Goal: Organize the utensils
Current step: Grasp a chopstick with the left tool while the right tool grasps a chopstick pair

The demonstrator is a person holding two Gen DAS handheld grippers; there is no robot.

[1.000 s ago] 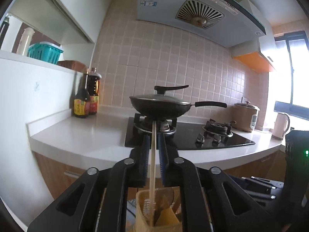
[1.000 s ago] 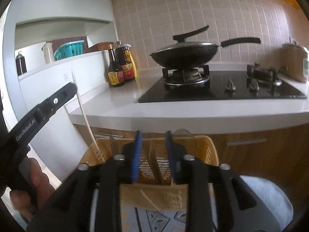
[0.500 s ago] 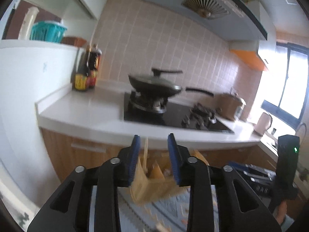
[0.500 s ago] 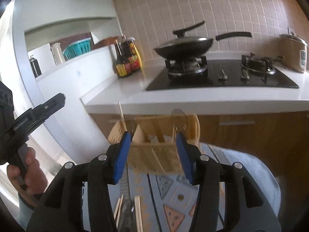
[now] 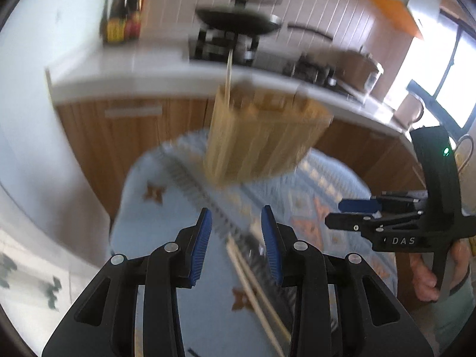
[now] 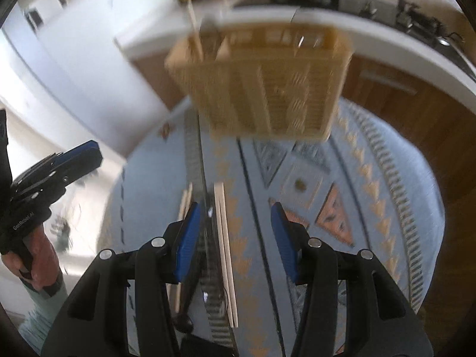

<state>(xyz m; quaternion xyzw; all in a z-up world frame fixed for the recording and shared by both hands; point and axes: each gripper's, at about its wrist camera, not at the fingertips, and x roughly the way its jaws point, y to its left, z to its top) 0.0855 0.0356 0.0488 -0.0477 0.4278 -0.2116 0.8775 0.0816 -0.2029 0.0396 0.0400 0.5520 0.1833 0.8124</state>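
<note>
Left gripper (image 5: 236,235): tilted downward, jaws parted, empty. Right gripper (image 6: 235,235): tilted downward, jaws parted wider, empty; each hand-held.

Both views are smeared by motion blur. The tan utensil basket (image 5: 261,142) shows no clear weave, and what stands inside it, apart from one thin stick (image 5: 228,77), cannot be made out. The chopsticks (image 5: 255,294) on the patterned cloth (image 5: 166,214) run behind the black gripper frame. Bottle (image 5: 122,26) labels are unreadable.

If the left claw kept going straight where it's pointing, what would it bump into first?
Probably the wooden chopsticks lying on the blue patterned cloth; they sit right between the left claw and beyond. Blur makes depth uncertain.
</note>
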